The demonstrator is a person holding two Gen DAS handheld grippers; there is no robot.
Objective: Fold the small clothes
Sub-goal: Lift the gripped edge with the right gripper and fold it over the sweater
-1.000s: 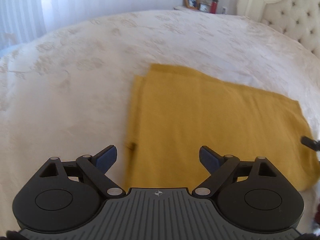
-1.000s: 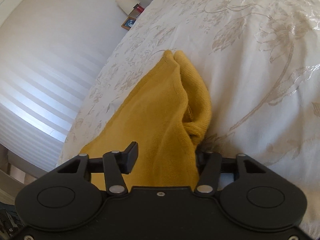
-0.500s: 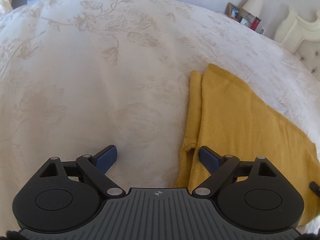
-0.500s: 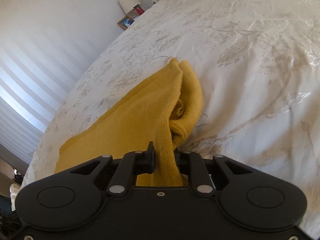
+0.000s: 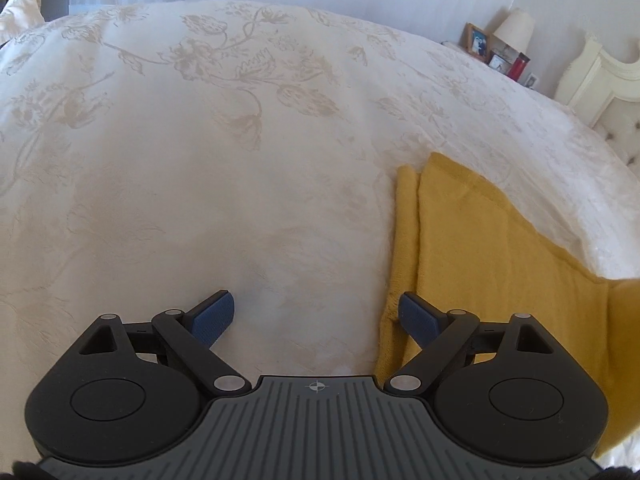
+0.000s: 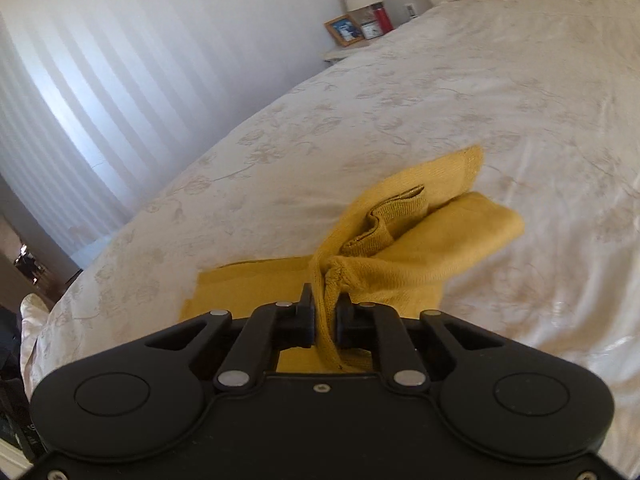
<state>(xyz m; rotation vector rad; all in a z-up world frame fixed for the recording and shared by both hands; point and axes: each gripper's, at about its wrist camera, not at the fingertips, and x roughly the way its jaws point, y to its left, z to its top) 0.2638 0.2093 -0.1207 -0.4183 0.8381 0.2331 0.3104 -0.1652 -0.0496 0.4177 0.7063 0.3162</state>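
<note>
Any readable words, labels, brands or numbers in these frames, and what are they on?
No readable text anywhere.
Left gripper: only a crosshair mark on its body, no letters.
Clock on the nightstand: face too small and blurred to read.
Red can: label too blurred to read.
Yellow garment: no label visible.

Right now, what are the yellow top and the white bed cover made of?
Yellow top: looks like soft knitted yarn, matte; fine ribbing shows along its edge, and it bunches limply where the right claw pinches it.
Bed cover: seems woven fabric with a slight sheen; a flower pattern is woven in.
</note>
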